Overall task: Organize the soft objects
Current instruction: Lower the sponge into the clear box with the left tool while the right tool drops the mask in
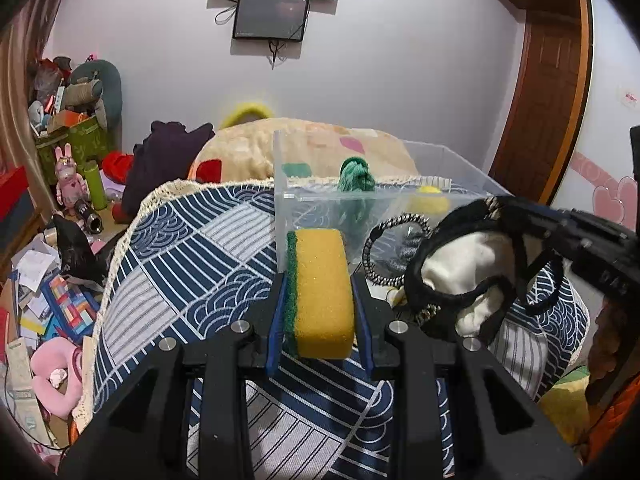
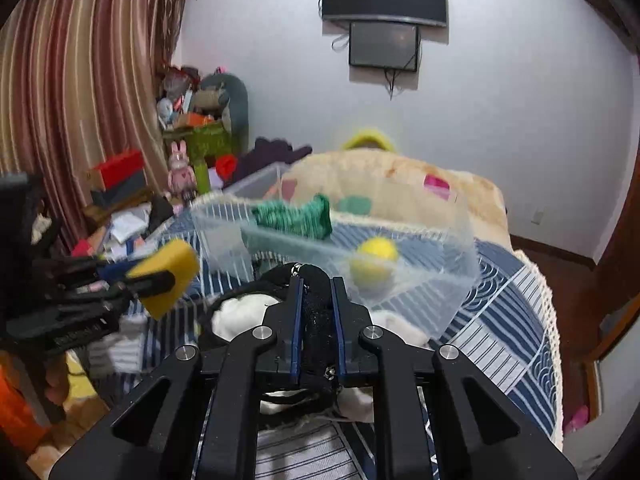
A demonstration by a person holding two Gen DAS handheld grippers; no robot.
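Observation:
My left gripper (image 1: pixel 319 280) is shut on a yellow sponge with a green scrub side (image 1: pixel 320 292), held above the patterned cloth, just before the clear plastic box (image 1: pixel 448 168). The sponge also shows in the right wrist view (image 2: pixel 168 276). My right gripper (image 2: pixel 317 280) is shut on a black and white fabric bag (image 2: pixel 316 320), held right of the sponge (image 1: pixel 460 272). A green knotted cloth (image 1: pixel 356 178) hangs over the box wall and a yellow ball (image 2: pixel 374 260) lies inside the box.
The box stands on a blue and white patterned cloth (image 1: pixel 192 248). A cream blanket (image 2: pixel 400 188) lies behind it. Toys, boxes and papers clutter the floor at left (image 1: pixel 52 280). A wooden door (image 1: pixel 552 92) is at right.

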